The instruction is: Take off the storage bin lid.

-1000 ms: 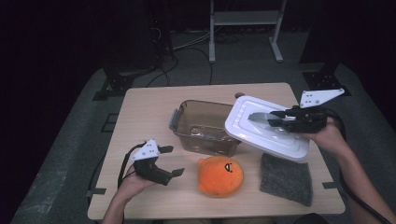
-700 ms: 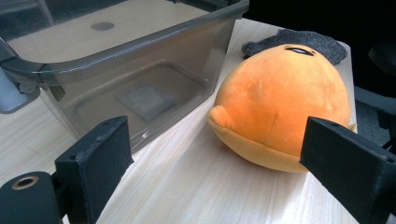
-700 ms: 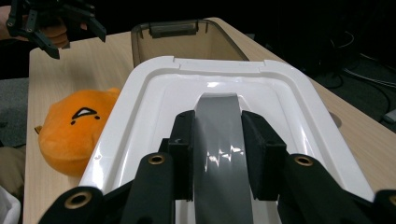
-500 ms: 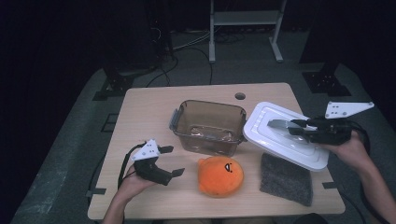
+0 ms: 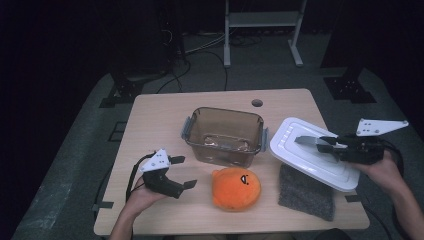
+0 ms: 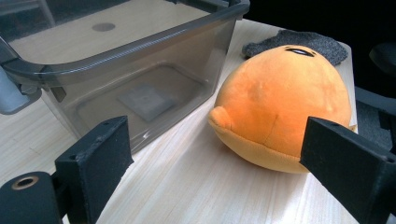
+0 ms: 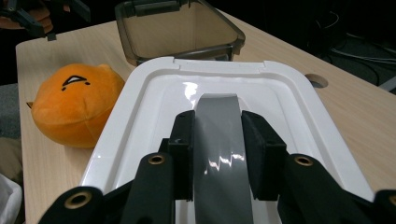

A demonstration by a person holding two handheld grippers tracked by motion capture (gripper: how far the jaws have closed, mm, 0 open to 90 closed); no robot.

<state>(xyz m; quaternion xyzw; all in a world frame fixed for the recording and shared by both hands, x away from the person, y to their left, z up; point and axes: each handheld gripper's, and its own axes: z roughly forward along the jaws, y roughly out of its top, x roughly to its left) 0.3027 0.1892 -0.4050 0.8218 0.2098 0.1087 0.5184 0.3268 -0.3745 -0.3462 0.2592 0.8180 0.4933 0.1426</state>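
Observation:
A white box lid (image 5: 300, 155) with a grey handle (image 7: 217, 154) hangs tilted over the table's right side, and my right gripper (image 5: 325, 143) is shut on that handle. In the right gripper view both jaws press the handle's sides, with the lid (image 7: 154, 88) spread beneath. The smoky clear box (image 5: 222, 134) stands uncovered and empty at the table's middle. In front of it lies an orange plush (image 5: 236, 187). My left gripper (image 5: 186, 171) rests open at the front left. Between its jaws I see the plush (image 6: 285, 98) and the box (image 6: 140, 70).
A grey felt pad (image 5: 306, 192) lies at the front right, partly under the lid's near edge. The table has a round cable hole (image 5: 257, 103) at the back. Bare wood (image 5: 160, 120) stretches left of the box. The floor around is dark.
My right gripper has carried the lid off the box, rightward and down, to just above the grey pad. The left gripper has stayed put.

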